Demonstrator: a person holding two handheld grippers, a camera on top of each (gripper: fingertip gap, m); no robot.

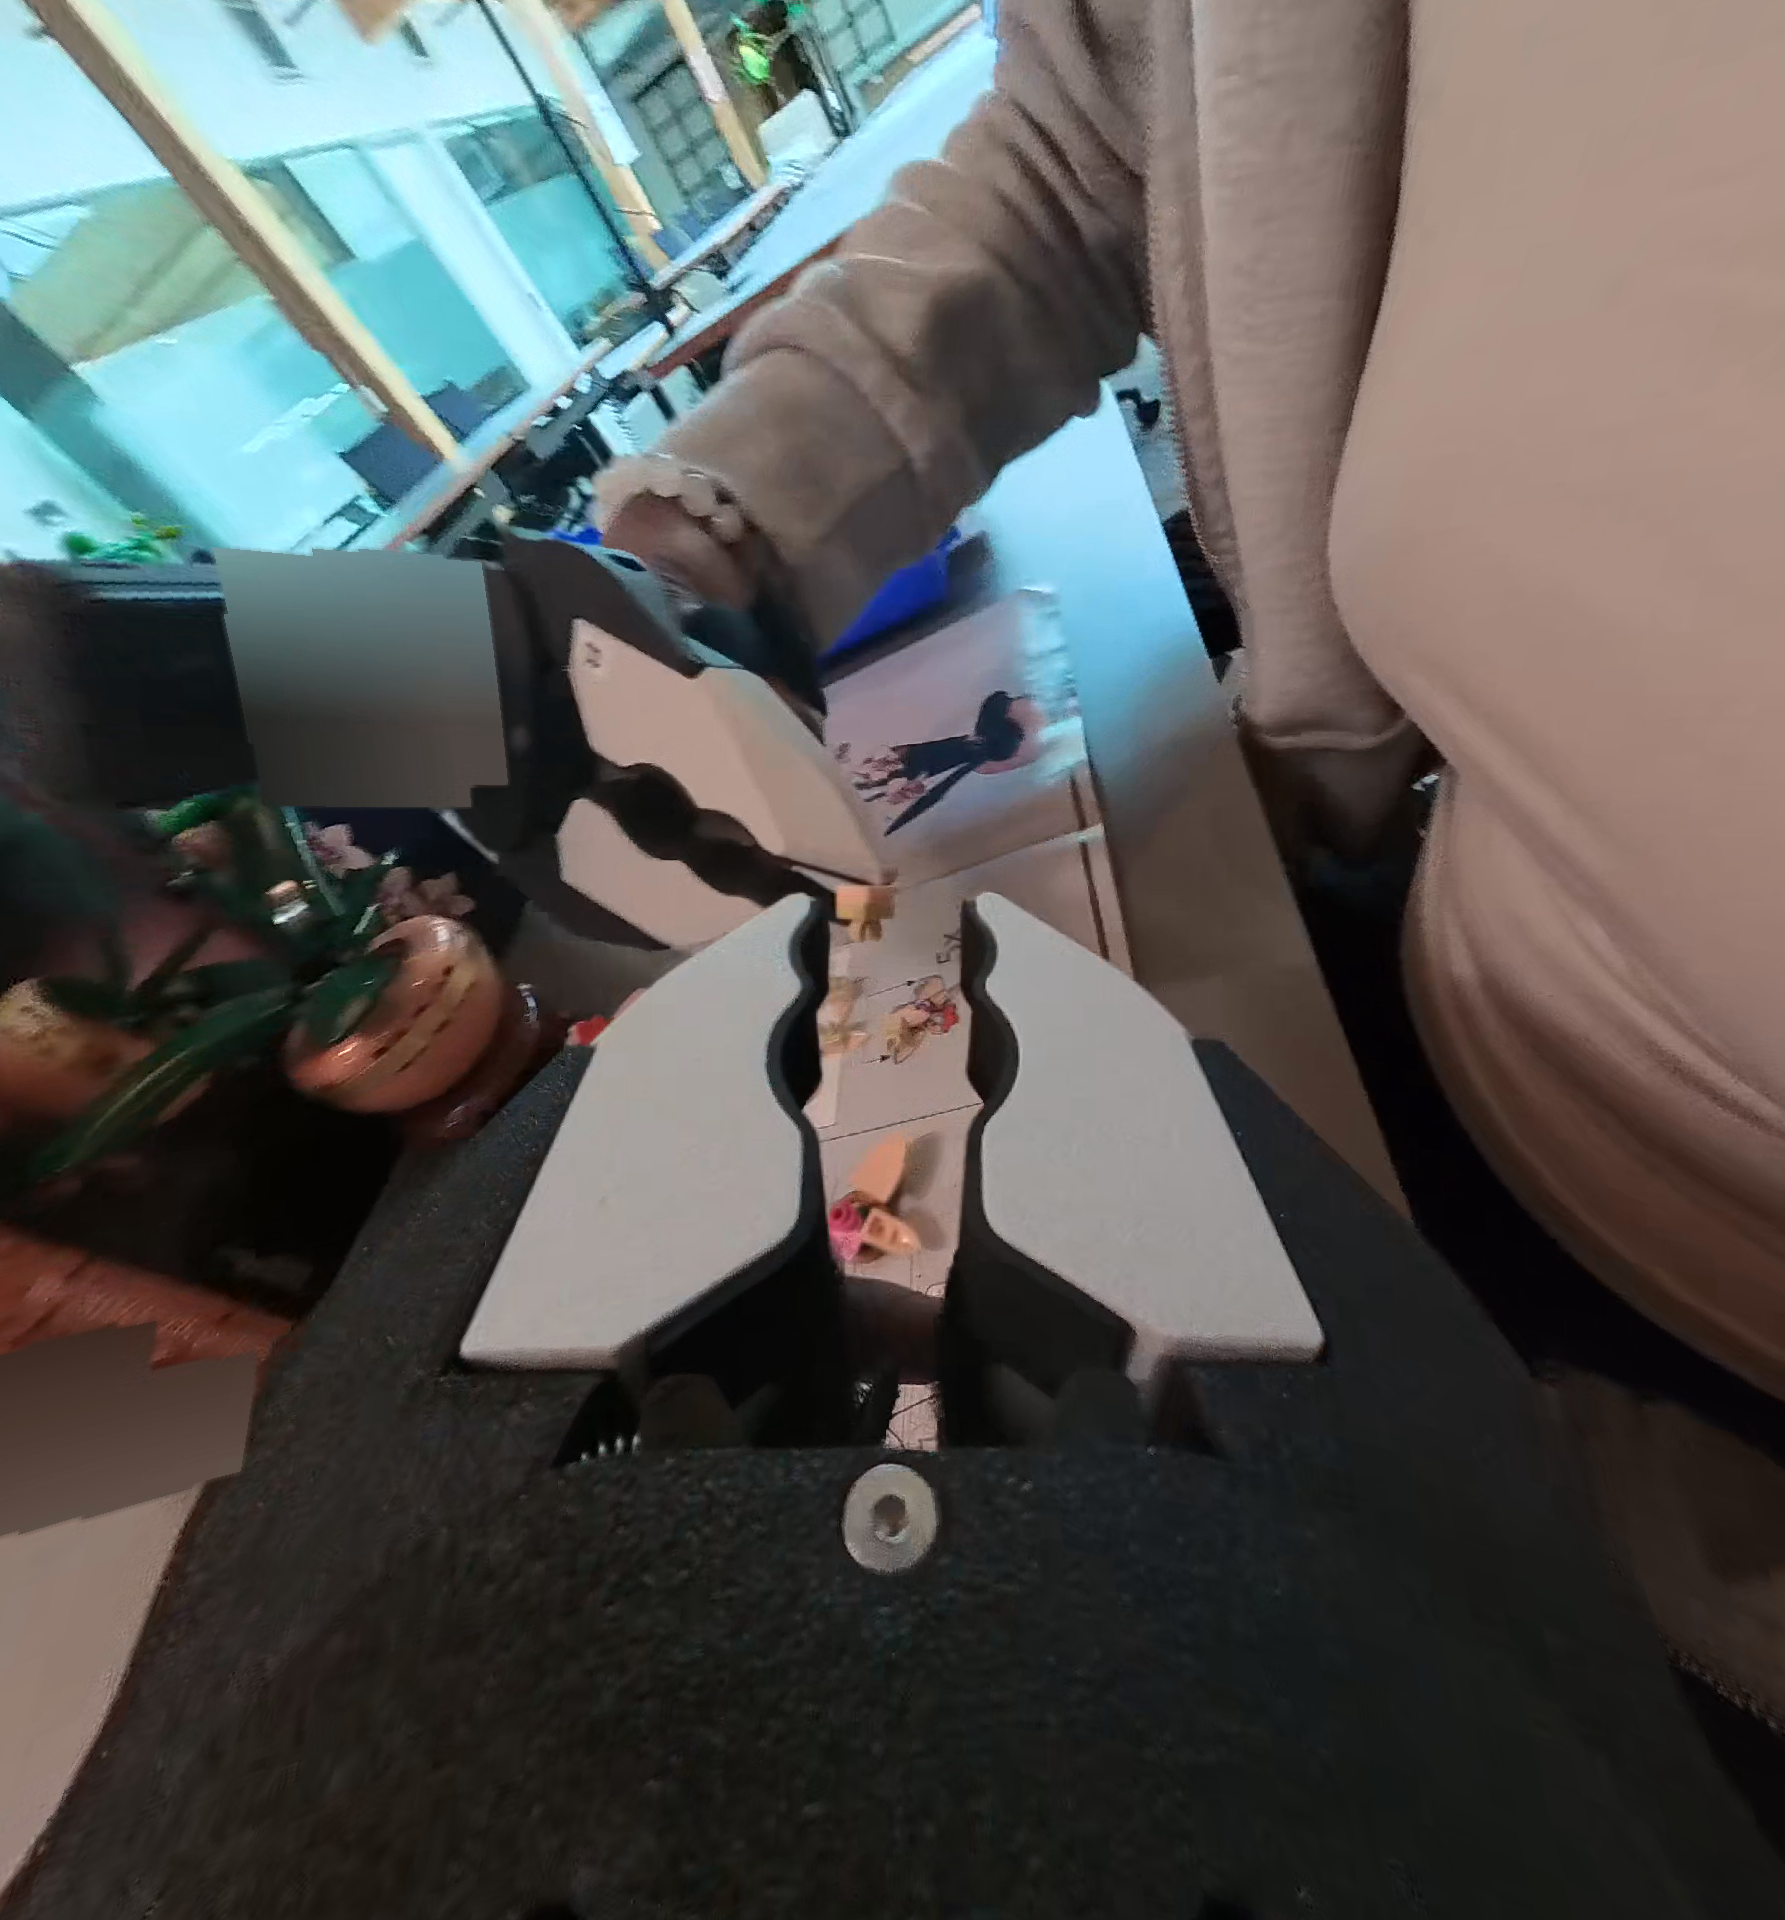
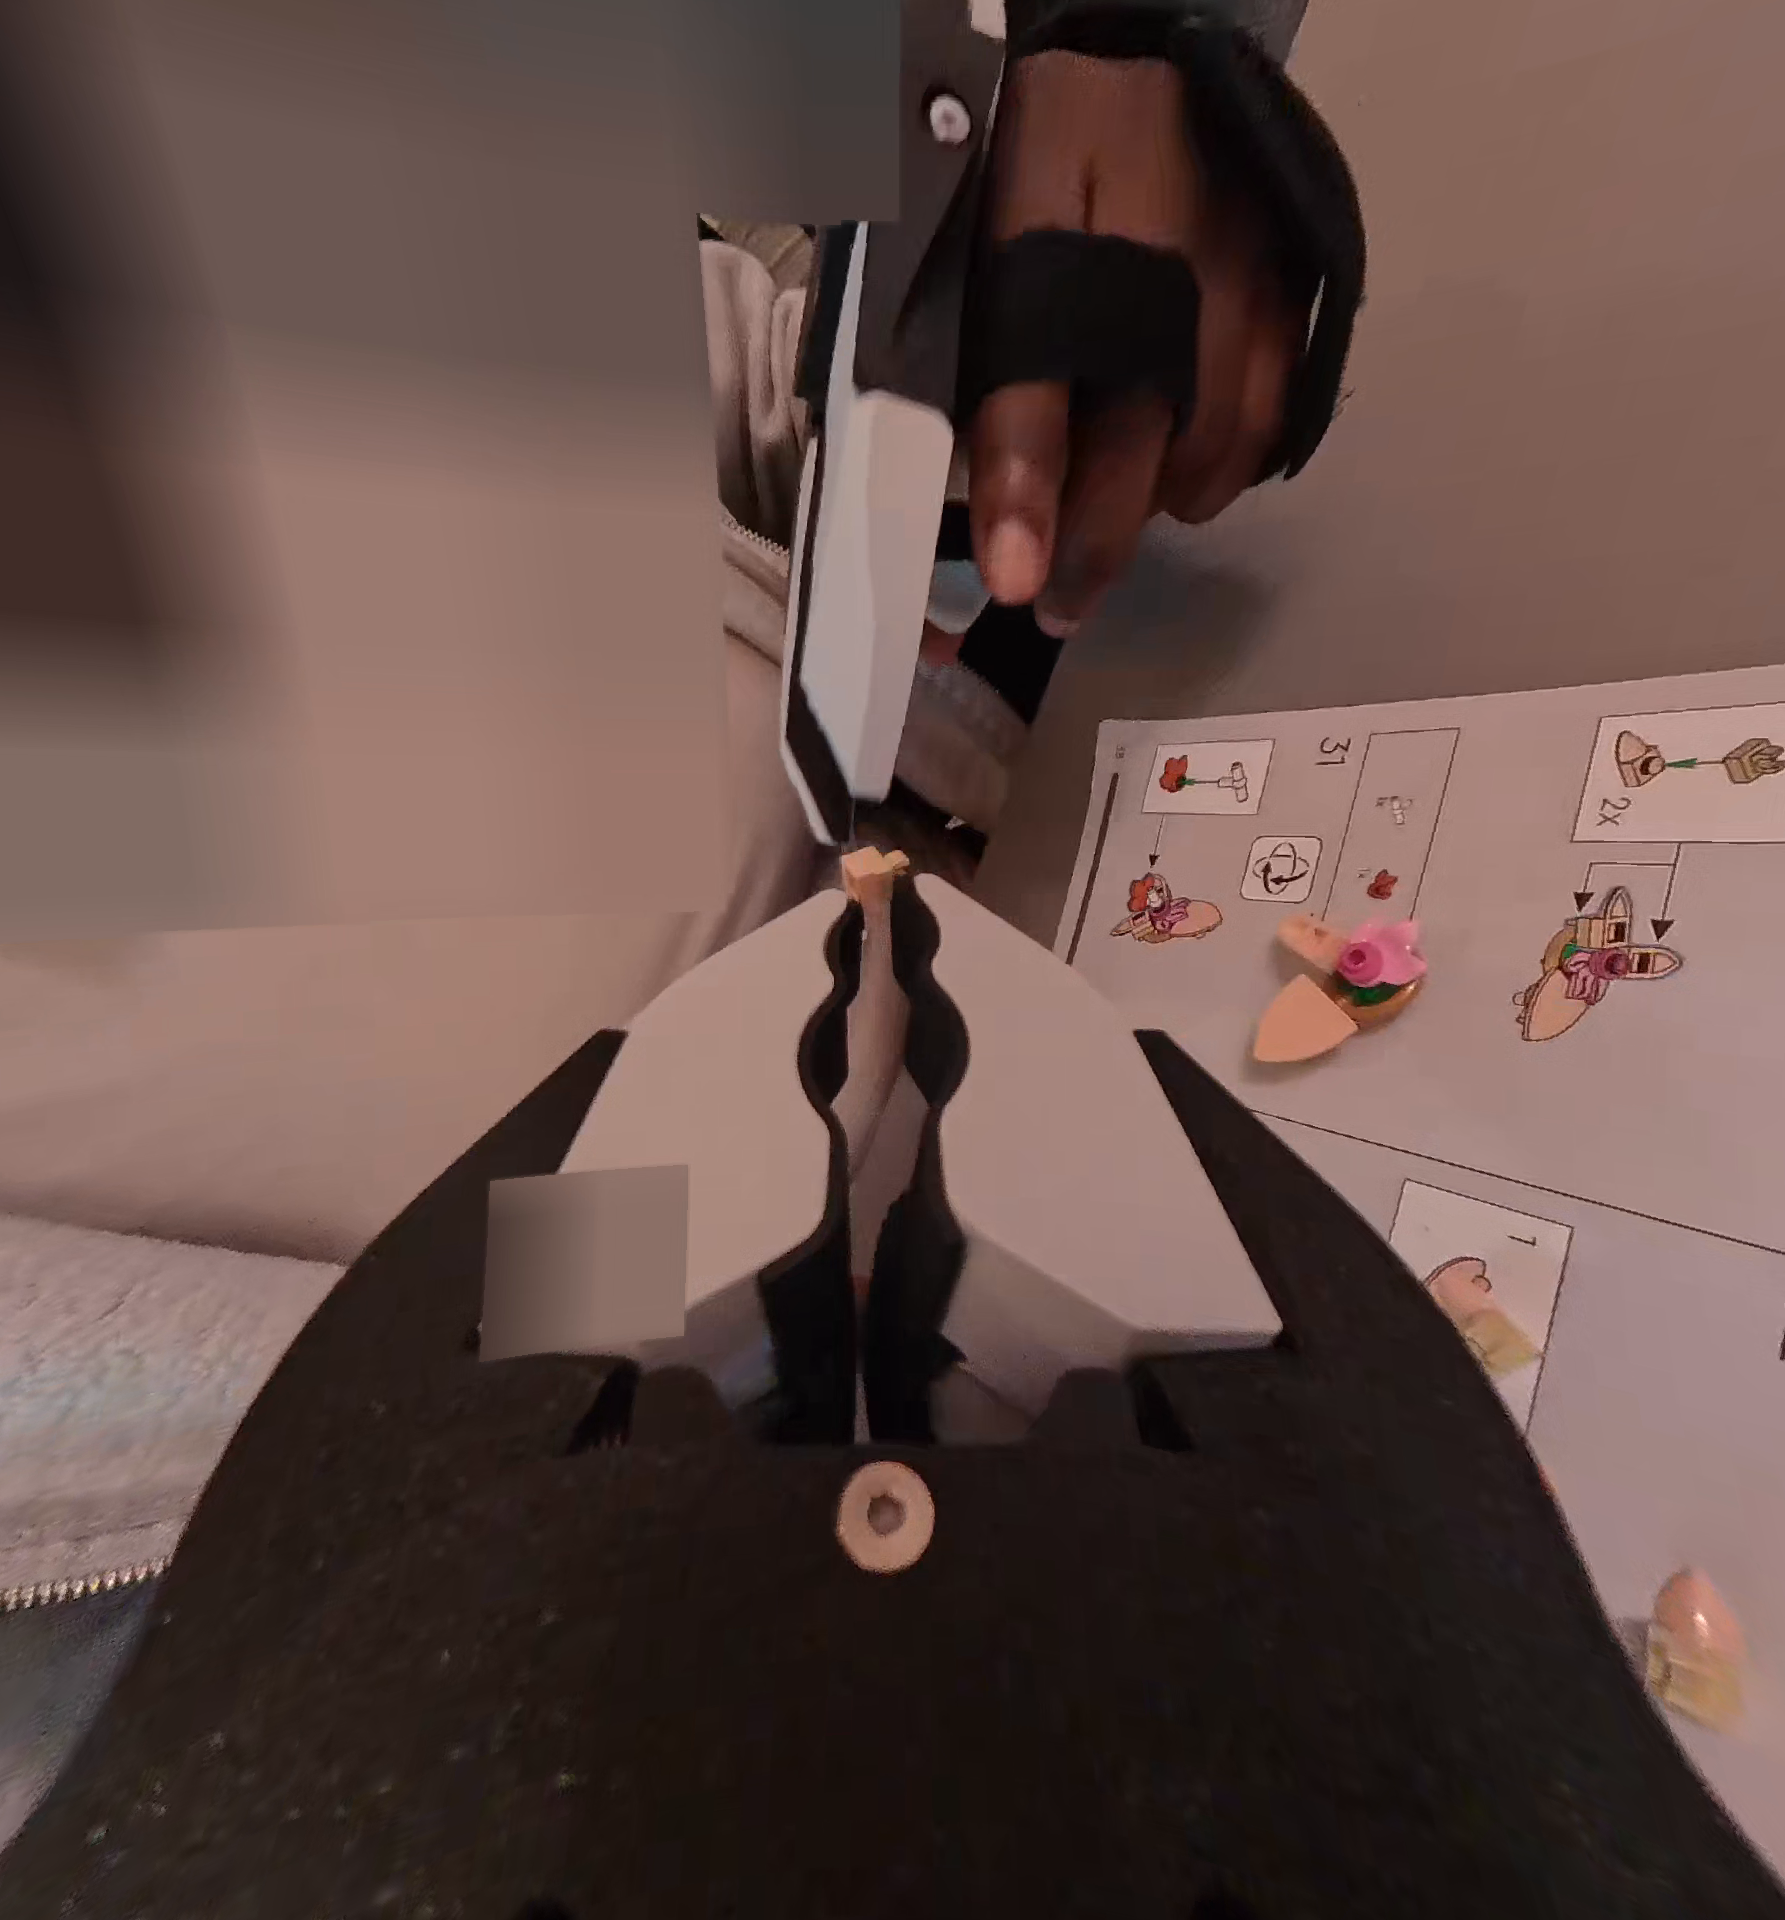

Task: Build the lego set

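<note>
My right gripper [image 2: 880,894] is shut on a small tan brick piece [image 2: 872,868] that sticks out past its fingertips. In the left wrist view the right gripper [image 1: 872,881] reaches in from the left with the tan piece [image 1: 864,912] at its tips. My left gripper [image 1: 893,906] is open. The tan piece sits just beyond its left fingertip, and neither pad presses on it. In the right wrist view the left gripper's fingers [image 2: 857,582] come down edge-on from above, with the tip just above the tan piece.
A printed instruction sheet [image 2: 1490,1091] lies on the table at the right. On it are a pink flower with peach pieces [image 2: 1355,982] and more peach pieces [image 2: 1693,1642]. A brick plant in a copper pot [image 1: 400,1018] stands at the left. A person's beige top [image 1: 1594,727] fills the right. The tips of both grippers are at nearly the same place.
</note>
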